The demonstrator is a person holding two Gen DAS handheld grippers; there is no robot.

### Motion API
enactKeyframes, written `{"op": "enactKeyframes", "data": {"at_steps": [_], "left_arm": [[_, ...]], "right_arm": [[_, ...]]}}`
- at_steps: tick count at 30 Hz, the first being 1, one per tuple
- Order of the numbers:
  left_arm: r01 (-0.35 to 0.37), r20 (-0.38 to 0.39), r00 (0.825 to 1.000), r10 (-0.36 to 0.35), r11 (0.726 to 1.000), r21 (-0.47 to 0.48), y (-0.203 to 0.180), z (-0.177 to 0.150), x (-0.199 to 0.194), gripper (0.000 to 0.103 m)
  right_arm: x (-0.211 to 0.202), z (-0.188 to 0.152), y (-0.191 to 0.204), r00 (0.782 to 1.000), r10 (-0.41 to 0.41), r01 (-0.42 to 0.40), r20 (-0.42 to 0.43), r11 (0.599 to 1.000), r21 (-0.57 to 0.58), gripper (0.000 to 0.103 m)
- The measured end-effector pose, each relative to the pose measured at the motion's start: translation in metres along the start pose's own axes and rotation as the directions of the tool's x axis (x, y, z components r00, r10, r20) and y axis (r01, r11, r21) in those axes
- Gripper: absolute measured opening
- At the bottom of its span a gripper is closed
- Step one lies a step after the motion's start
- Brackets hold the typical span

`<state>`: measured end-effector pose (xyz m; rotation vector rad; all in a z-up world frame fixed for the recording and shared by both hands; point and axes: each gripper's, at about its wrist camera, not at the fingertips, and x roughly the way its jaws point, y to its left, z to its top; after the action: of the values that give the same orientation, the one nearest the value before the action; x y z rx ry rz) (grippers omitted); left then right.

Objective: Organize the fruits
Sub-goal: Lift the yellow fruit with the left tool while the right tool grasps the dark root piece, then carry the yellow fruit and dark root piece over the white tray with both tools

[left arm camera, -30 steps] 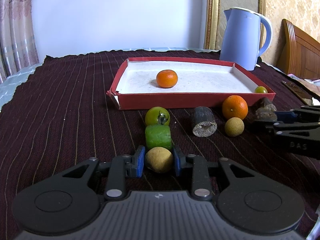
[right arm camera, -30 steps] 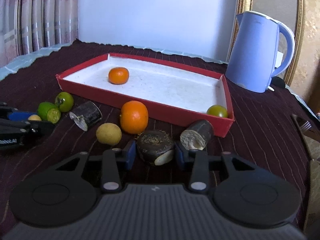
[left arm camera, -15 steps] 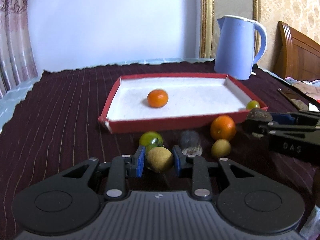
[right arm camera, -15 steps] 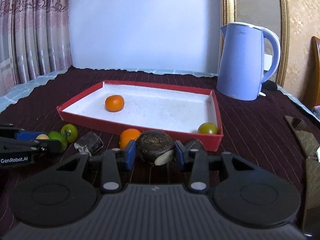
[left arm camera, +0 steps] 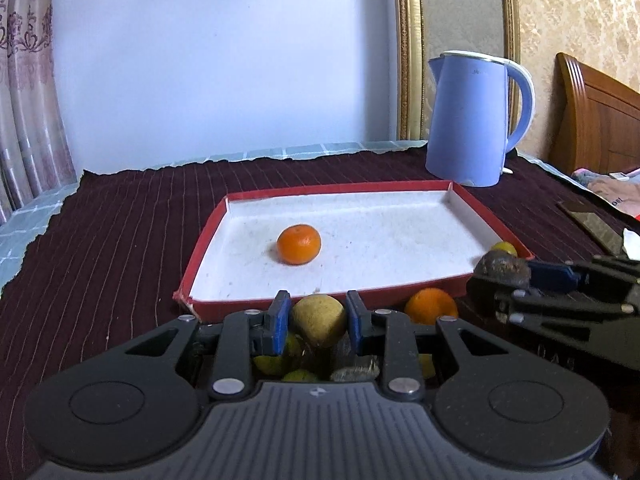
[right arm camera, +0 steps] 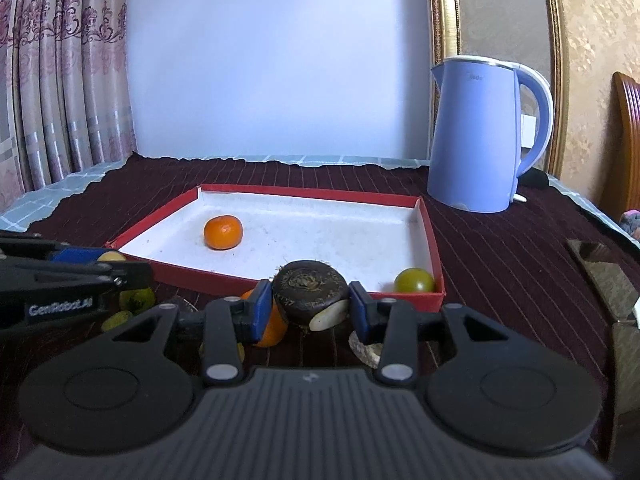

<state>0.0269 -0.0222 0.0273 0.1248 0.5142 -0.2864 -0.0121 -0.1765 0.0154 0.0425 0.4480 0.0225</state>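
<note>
left gripper (left arm camera: 318,316) pinches a longan (left arm camera: 318,319), right gripper (right arm camera: 310,304) a water chestnut (right arm camera: 310,292); red tray (right arm camera: 434,256) at 12 o'clock, blue kettle (right arm camera: 480,136) at 1.

One orange (left arm camera: 299,244) sits inside the red tray (left arm camera: 208,236). A green tomato (right arm camera: 414,280) sits in the tray's corner. Another orange (left arm camera: 431,305) lies just outside the tray
</note>
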Motion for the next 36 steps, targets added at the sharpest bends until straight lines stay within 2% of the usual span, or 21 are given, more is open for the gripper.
{"op": "enactKeyframes", "data": {"at_steps": [36], "left_arm": [[-0.059, -0.019, 0.998, 0.06, 0.998, 0.036, -0.005, 0.027, 0.042, 0.029]], "right_arm": [[0.027, 0.03, -0.014, 0.999, -0.04, 0.04, 0.012, 0.999, 0.003, 0.039]]}}
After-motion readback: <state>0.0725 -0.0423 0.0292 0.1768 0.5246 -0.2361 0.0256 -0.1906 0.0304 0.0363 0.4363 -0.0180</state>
